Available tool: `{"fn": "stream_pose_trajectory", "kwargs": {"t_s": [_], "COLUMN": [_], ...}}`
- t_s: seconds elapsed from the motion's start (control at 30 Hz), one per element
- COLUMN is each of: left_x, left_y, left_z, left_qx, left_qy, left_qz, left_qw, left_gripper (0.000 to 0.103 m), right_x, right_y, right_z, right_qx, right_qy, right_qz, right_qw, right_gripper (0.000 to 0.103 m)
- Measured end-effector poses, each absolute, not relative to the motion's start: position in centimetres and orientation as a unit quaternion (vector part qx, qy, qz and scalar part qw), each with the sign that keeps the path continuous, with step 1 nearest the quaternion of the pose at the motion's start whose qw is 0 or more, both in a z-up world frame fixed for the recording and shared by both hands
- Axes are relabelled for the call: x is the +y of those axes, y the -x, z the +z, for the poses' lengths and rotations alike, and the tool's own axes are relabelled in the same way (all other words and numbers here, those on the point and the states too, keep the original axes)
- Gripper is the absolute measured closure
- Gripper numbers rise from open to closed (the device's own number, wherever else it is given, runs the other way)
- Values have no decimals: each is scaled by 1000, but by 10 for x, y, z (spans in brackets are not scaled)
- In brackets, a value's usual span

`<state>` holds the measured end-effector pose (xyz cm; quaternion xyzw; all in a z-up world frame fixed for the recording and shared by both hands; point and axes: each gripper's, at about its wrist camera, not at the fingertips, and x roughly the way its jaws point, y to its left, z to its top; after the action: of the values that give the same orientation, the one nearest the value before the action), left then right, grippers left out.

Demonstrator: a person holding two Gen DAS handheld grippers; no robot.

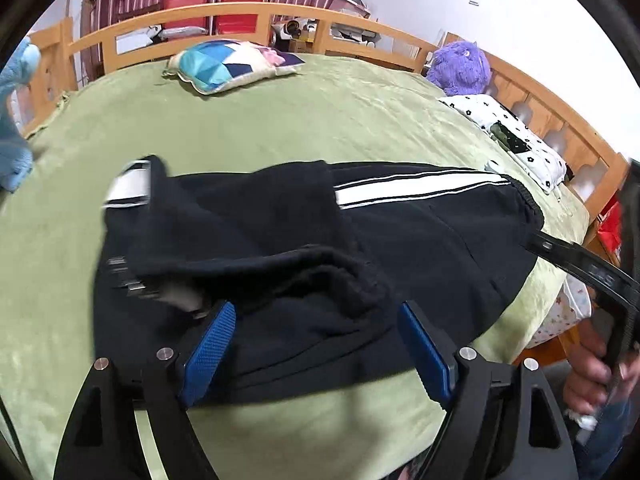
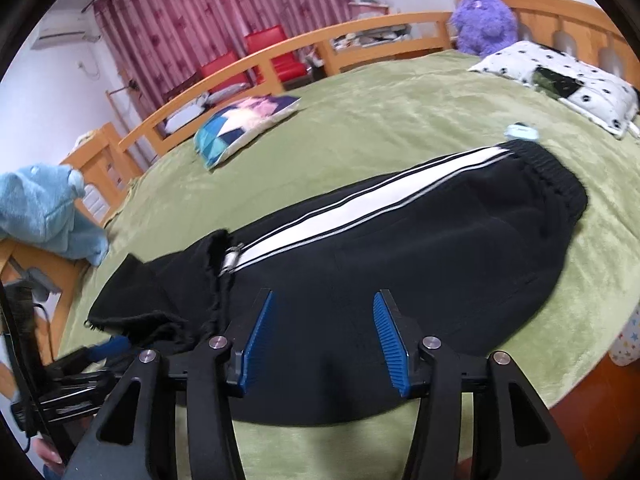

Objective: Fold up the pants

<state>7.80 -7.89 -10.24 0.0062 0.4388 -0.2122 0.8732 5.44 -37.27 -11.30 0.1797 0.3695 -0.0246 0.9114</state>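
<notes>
at the bottom of the left wrist view the left gripper (image 1: 316, 344) has its blue-padded fingers (image 1: 208, 352) wide apart, with the folded-over leg end of the black fleece pants with a white side stripe (image 1: 320, 232) lying between them, but the pads do not press on it. at the bottom of the right wrist view the right gripper (image 2: 324, 340) has its fingers half open and holds nothing; it hovers over the near edge of the pants. the pants lie across the middle of the green plush bed cover (image 2: 380, 120), waistband toward the right of the frame. i judge one fold is made, leg ends laid over the middle; it looks loose, so smoothing and one more fold seem left. farther back a patchwork cushion (image 2: 244, 128) lies apart.
</notes>
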Motion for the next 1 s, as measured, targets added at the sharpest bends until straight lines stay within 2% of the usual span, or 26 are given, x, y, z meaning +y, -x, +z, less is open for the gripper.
{"fn": "stream_pose_trajectory", "kwargs": {"t_s": [0.23, 0.4, 0.57, 0.67, 0.7, 0.73, 0.77, 0.87, 1.0], "left_x": [-4, 38, 54, 56, 56, 55, 54, 58, 68], "left_y": [-85, -95, -96, -99, -99, -99, -99, -98, -95], "left_z": [-101, -112, -122, -128, -130, -131, -133, -134, -131], "left_qx": [432, 430, 426, 429, 430, 431, 433, 437, 429], "left_qy": [40, 110, 139, 151, 147, 144, 141, 152, 169], "left_qz": [-152, -138, -141, -148, -147, -144, -143, -149, -152], "left_qw": [888, 885, 883, 878, 878, 879, 879, 874, 874], "left_gripper": [21, 21, 21, 21, 21, 21, 21, 21, 21], "right_x": [-303, -258, -234, -225, -223, -222, -223, -243, -287], "right_y": [-83, -103, -125, -134, -134, -133, -132, -119, -82], "right_z": [-125, -145, -178, -194, -196, -195, -191, -169, -137], "right_qx": [398, 432, 482, 499, 497, 491, 485, 455, 394], "right_qy": [-121, -84, -62, -51, -46, -44, -48, -94, -118], "right_qz": [45, 79, 70, 59, 59, 62, 66, 83, 22], "right_qw": [908, 894, 871, 863, 865, 868, 871, 882, 911], "right_gripper": [51, 48, 42, 42, 46, 69, 73, 80, 80]}}
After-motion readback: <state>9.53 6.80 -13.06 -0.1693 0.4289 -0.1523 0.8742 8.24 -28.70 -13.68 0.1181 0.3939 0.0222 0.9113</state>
